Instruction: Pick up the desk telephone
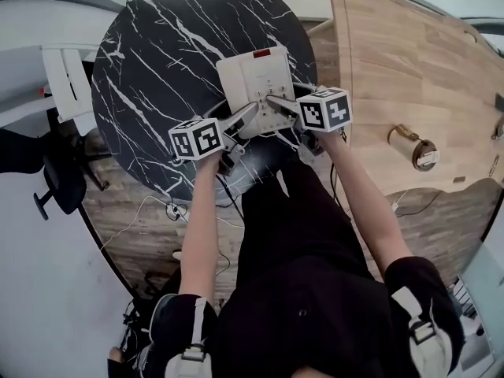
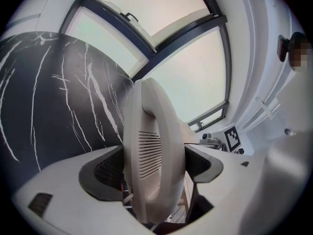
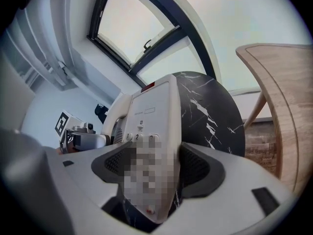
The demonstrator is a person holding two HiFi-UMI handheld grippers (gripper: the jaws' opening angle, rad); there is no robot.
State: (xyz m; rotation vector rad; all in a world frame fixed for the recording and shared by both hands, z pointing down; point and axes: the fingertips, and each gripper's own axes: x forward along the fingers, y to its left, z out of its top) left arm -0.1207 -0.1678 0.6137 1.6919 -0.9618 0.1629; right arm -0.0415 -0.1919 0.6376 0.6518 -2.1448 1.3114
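Looking steeply down, I see two bare forearms (image 1: pixel 201 211) nearest me, each reaching forward to a black-and-white marker cube (image 1: pixel 195 138). The left hand-held gripper (image 1: pixel 249 112) is clamped on the cream plastic handset (image 2: pixel 152 141) of the off-white desk telephone (image 1: pixel 260 81). In the left gripper view its dark pads (image 2: pixel 105 173) press the handset from both sides, and the slotted grille faces me. The right hand-held gripper (image 1: pixel 273 101) is clamped on the telephone's flat body. In the right gripper view its jaws press the two side edges, with a row of keys (image 3: pixel 138 137) just above them. Both take hold at the telephone's near end.

The telephone is over the round black marble worktop (image 1: pixel 157 61) with white veins. I cannot tell whether it rests on the stone or sits just clear of it. A small red patch (image 1: pixel 261 53) marks its far edge. To the right stands a pale wooden worktop (image 1: pixel 394 61) carrying a brass-coloured cylinder (image 1: pixel 413 148). Beyond, dark-framed windows (image 2: pixel 166 13) fill the upper part of both gripper views.
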